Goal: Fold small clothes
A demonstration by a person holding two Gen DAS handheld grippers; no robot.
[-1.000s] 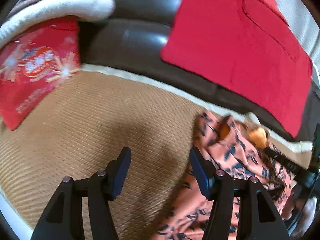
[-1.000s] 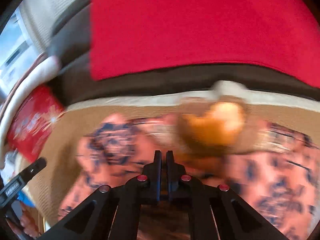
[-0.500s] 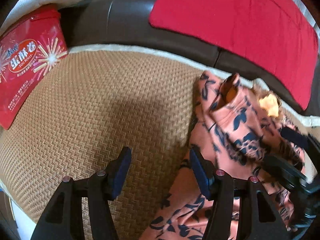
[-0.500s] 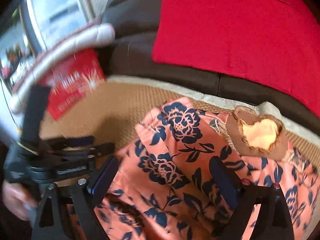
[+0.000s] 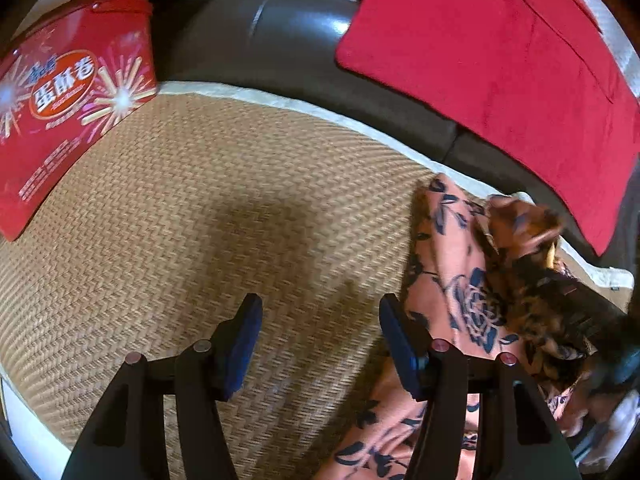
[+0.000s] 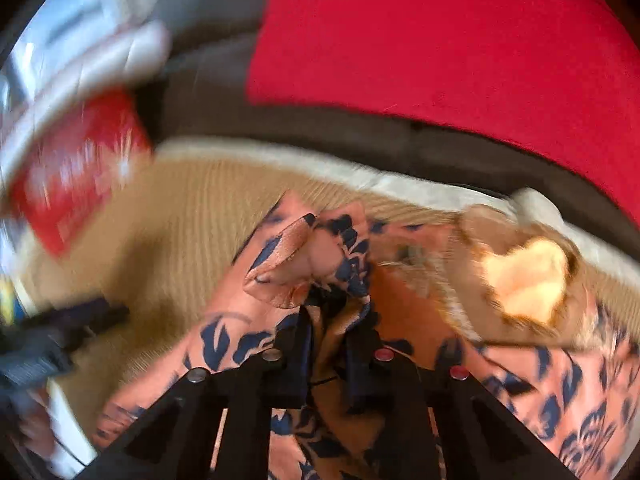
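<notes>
Rough woven mat (image 5: pixel 240 208), glossy leather sofa (image 5: pixel 280 40)

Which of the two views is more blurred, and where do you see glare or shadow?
Right wrist view: strong motion blur, worst on the red box at left; the floral garment is smeared too. Left wrist view: mostly sharp, glare on the dark sofa, soft shadow on the woven mat, fisheye bending at edges.

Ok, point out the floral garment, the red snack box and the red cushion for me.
floral garment (image 6: pixel 520 364): right wrist view, on the pink fabric right of the gripper.
red snack box (image 5: pixel 72 92): left wrist view, on its printed face.
red cushion (image 5: pixel 480 60): left wrist view, on its middle.
</notes>
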